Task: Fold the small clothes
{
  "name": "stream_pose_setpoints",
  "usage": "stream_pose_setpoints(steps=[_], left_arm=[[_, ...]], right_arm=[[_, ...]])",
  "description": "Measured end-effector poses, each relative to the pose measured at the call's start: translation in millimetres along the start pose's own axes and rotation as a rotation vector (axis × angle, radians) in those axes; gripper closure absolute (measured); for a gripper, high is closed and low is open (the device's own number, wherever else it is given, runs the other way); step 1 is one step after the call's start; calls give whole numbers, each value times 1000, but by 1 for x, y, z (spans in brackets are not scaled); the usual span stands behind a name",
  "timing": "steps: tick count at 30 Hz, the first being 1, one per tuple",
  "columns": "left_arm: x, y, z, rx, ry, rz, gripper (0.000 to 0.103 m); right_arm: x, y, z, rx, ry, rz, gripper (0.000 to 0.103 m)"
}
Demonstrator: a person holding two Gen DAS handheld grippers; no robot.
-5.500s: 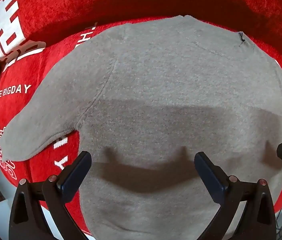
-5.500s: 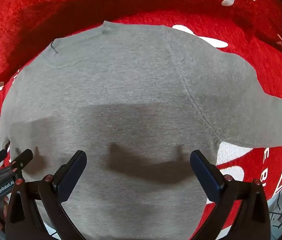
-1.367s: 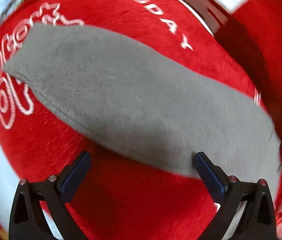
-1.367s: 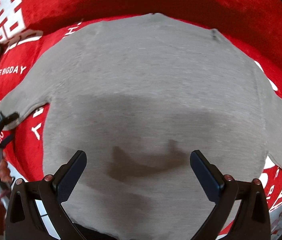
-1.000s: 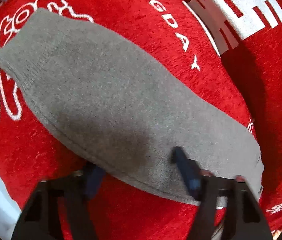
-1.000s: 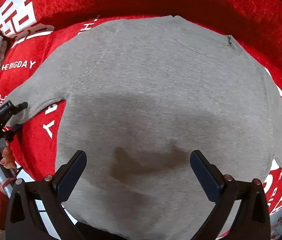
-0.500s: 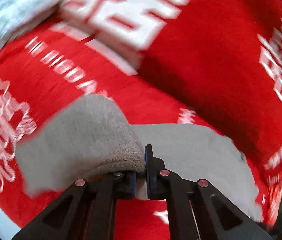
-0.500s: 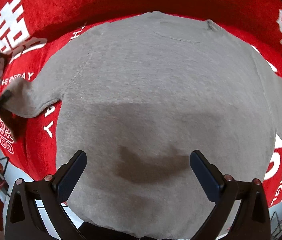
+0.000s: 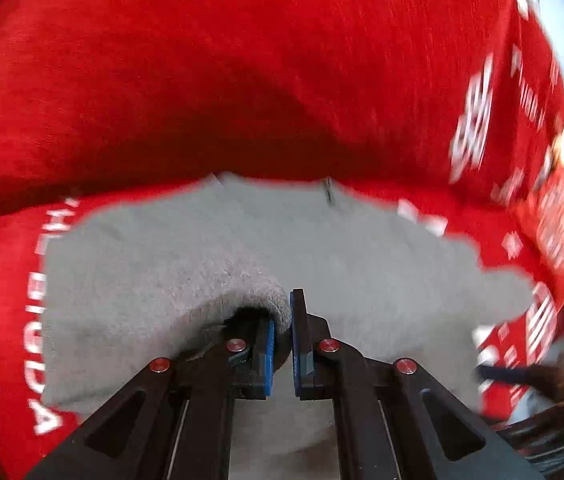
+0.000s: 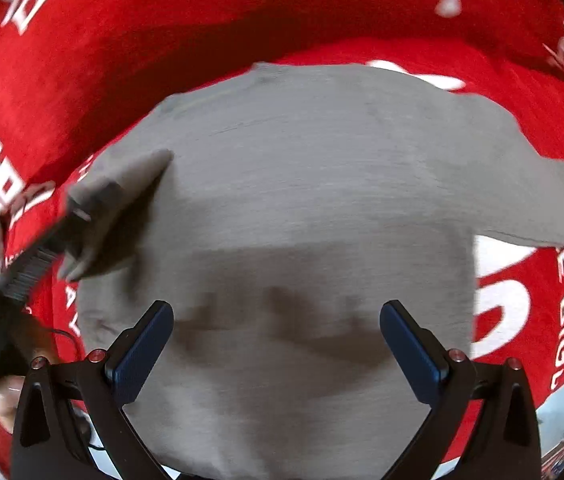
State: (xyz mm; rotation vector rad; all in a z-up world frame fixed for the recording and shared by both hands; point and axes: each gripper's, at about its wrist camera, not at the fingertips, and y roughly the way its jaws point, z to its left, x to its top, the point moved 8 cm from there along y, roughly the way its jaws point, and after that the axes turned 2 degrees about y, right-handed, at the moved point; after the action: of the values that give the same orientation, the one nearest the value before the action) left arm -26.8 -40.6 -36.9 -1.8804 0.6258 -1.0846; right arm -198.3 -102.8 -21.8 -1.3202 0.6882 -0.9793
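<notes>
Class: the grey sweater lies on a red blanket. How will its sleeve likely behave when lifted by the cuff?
Probably floppy: the sleeve droops and bends where the left hand-held gripper pinches it. Likely light: a small pinch carries it. The grey sweater body may drag along.

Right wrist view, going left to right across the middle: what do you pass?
Left gripper pinching the lifted sleeve → grey sweater's body → flat sleeve → red blanket.

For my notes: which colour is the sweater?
Grey sweater, clearest in the right wrist view.
</notes>
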Motion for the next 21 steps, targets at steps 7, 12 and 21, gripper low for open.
stream_pose_setpoints(steps=[7,12,21], left_arm=[[-38,33,-11,98,69,118,67],[-38,-20,-1,161,87,63,9],[-83,-84,144,422,-210,130,9]], right_arm=[[3,5,-35,-51,6,17,0],[-1,1,-13,-51,-106,-23,0],[-11,24,142,-70,-659,-130,0]])
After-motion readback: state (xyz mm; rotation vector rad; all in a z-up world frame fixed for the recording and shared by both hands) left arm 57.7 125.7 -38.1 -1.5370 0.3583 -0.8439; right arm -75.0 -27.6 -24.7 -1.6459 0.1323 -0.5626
